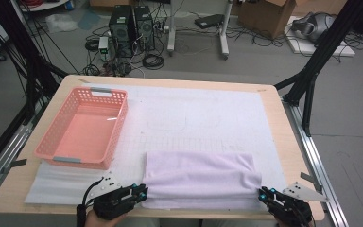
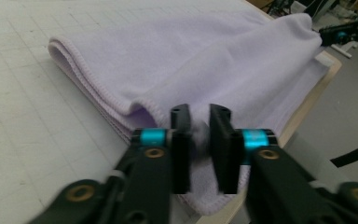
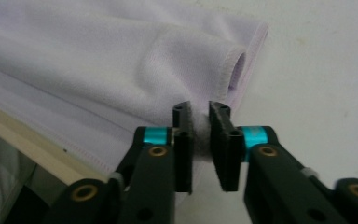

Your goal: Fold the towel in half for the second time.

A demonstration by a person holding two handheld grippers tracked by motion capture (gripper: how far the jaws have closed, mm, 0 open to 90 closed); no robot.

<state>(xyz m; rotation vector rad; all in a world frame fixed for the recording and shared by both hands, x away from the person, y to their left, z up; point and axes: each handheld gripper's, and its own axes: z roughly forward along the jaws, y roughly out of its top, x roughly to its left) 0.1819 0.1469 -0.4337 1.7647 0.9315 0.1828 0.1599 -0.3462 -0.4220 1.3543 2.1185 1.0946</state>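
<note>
Grey floor [image 1: 359,127] is showing beyond the wooden table [image 1: 283,123], w/ cables sprawling everywhere. Two PC towers [image 1: 132,28] are standing at back; cardboard box [image 1: 264,16] is sitting right.

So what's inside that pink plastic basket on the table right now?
The pink plastic lattice basket holds nothing: its bare floor shows right across in the high view. The table surface beneath it is covered. The folded lilac cloth lies outside it, to its right on the white mat.

I see a wooden table [image 1: 283,137] with rounded corners, covered almost wholly by a white gridded mat [image 1: 208,118]. On the mat sit a pink plastic basket [image 1: 82,130] at left and a folded lilac towel [image 1: 201,177] along the near edge.
</note>
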